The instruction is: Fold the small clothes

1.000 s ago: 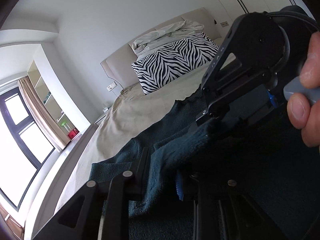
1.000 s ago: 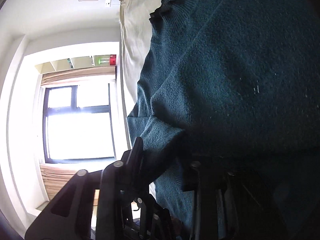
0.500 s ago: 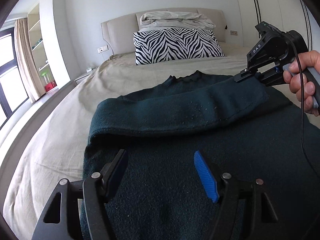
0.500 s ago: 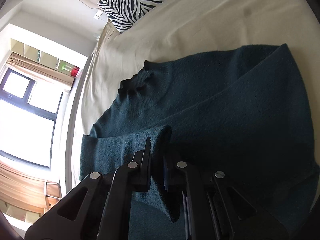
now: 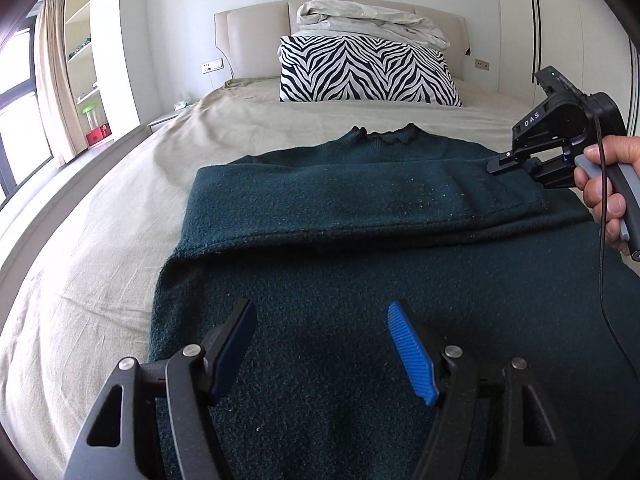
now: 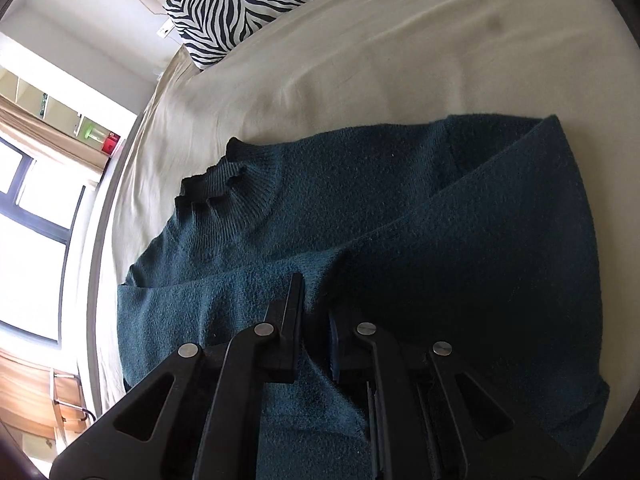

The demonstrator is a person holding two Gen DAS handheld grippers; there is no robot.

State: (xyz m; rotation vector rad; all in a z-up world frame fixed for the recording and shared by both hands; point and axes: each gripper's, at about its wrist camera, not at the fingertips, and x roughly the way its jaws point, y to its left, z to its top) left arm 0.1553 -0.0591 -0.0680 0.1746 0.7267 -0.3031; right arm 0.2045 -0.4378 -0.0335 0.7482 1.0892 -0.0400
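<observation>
Dark teal sweater [image 5: 360, 248] lying flat on the bed [image 5: 100, 240]

Its frilled collar [image 5: 386, 134] is pointing toward the headboard, and one sleeve [image 5: 340, 196] is lying folded across the chest, its cuff end lifting slightly at the right.

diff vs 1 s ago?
Left tongs let go of the sweater and pulled back, now open above its body. The sleeve went from bunched to laid flat across the chest. Right tongs stay shut on the sleeve end. Zebra pillow unchanged.

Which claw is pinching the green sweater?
The right claw. It is shut on the sleeve of the dark green knitted sweater, while the left claw hangs wide open above it, holding nothing.
</observation>
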